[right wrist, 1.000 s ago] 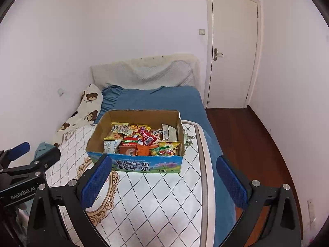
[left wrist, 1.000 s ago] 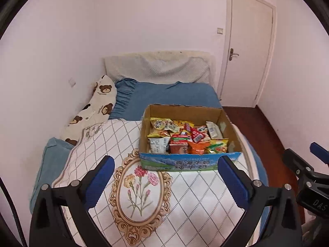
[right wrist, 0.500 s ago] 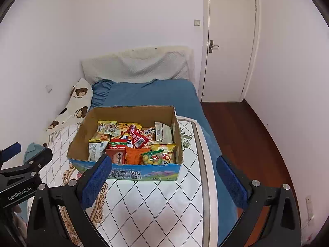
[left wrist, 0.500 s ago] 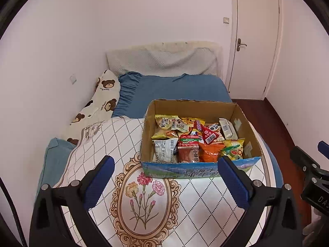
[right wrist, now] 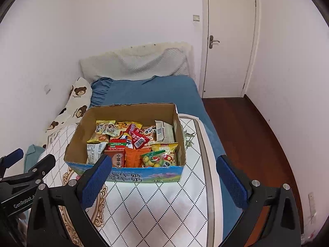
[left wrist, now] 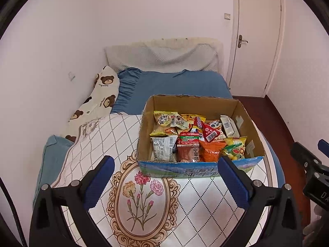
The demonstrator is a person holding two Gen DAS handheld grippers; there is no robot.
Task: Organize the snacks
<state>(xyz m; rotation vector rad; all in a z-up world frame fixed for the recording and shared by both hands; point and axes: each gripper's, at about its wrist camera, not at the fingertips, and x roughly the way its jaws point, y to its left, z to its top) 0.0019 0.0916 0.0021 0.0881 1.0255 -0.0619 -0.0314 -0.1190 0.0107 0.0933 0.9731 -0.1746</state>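
access: open-topped brown cardboard box (left wrist: pixel 242 113) reachable from above | obstacles: its four upright walls; colourful snack packets (left wrist: pixel 197 138) packed inside | free: white diamond-patterned quilt (left wrist: pixel 197 203) before box

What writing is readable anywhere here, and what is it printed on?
"GenRobot.A", cut off at the edge: on the left gripper's body.
"DA", cut off: on the right gripper's body.
"牛奶" in large characters: on the front of the cardboard box; the rest is hidden or blurred.
Snack packets: print and barcodes too small to read.
Bear pillow: lettering too blurred.
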